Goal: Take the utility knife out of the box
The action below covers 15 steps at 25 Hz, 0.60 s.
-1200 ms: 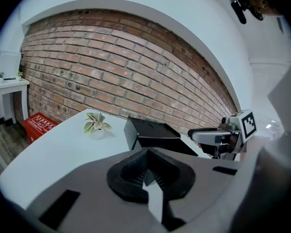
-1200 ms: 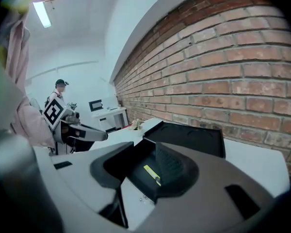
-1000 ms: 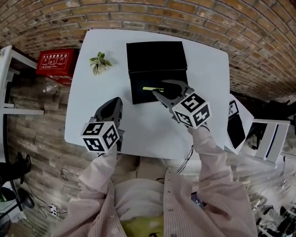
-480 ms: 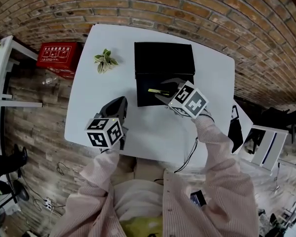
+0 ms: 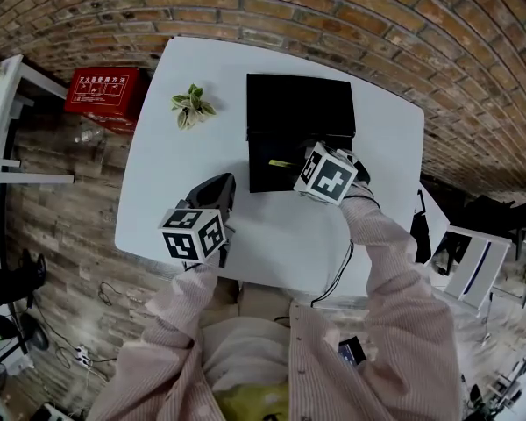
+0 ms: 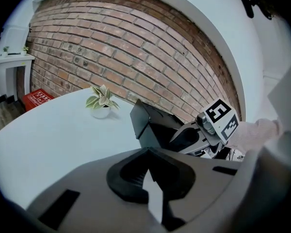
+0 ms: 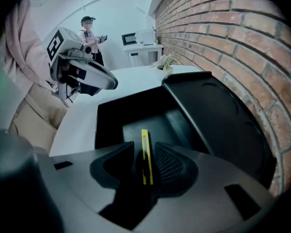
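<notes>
The black box (image 5: 299, 103) lies open on the white table (image 5: 175, 165), its lid folded back toward the brick wall. The yellow utility knife (image 5: 281, 162) rests in the box's tray. My right gripper (image 5: 291, 164) reaches into the tray; in the right gripper view the utility knife (image 7: 145, 155) stands between the two jaws of this open gripper (image 7: 144, 152), with a small gap on each side. My left gripper (image 5: 217, 188) hovers over bare table left of the box, jaws together and holding nothing. In the left gripper view the box (image 6: 149, 125) and right gripper (image 6: 190, 137) lie ahead.
A small potted plant (image 5: 190, 106) stands at the table's far left. A red case (image 5: 101, 103) sits on the floor beyond the left edge. White furniture (image 5: 469, 248) stands to the right. A person (image 7: 89, 30) stands far off in the right gripper view.
My right gripper has moved forward over the tray until its jaws straddle the knife. The left gripper has stayed nearly where it was beside the box.
</notes>
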Available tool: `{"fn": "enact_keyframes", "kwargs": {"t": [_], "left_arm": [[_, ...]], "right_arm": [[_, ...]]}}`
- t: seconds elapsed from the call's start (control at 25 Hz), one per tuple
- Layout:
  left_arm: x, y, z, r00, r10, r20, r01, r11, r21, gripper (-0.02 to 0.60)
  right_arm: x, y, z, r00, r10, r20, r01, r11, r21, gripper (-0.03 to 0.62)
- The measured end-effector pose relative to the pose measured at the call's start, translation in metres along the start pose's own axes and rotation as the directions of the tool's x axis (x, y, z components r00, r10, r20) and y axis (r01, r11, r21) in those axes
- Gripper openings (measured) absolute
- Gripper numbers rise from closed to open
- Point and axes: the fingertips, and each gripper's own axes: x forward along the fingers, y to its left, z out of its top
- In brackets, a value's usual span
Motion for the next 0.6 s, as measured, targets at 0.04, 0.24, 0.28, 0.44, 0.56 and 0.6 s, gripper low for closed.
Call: {"fn": "enact_keyframes", "kwargs": {"t": [0.04, 0.24, 0.28, 0.44, 0.56, 0.6], "left_arm": [[0.0009, -0.0002, -0.0004, 1.0, -0.002, -0.003, 0.002, 1.0, 0.0, -0.009], [0.0027, -0.0005, -0.0017, 1.0, -0.007, -0.012, 0.007, 1.0, -0.002, -0.009], [0.0027, -0.0004, -0.0019, 1.0, -0.007, -0.013, 0.007, 1.0, -0.002, -0.009], [0.0022, 0.0003, -0.0016, 1.0, -0.004, -0.014, 0.004, 1.0, -0.005, -0.009], [0.0022, -0.0003, -0.0014, 1.0, -0.002, -0.013, 0.002, 1.0, -0.006, -0.009], [0.0023, -0.0007, -0.0013, 1.0, -0.002, -0.013, 0.002, 1.0, -0.006, -0.009]], "right_arm": [[0.0024, -0.0003, -0.0014, 1.0, 0.002, -0.014, -0.002, 1.0, -0.008, 0.141], [0.0103, -0.0017, -0.0023, 0.998, 0.001, -0.063, -0.005, 0.999, -0.053, 0.129], [0.0108, -0.0024, -0.002, 0.997, -0.004, -0.071, -0.001, 0.998, -0.067, 0.129], [0.0113, -0.0033, -0.0019, 0.996, -0.014, -0.091, 0.005, 0.995, -0.101, 0.114], [0.0119, -0.001, -0.002, 0.994, -0.018, -0.104, 0.004, 0.992, -0.128, 0.103], [0.0119, -0.0004, -0.0023, 0.994, -0.017, -0.105, 0.003, 0.991, -0.133, 0.101]]}}
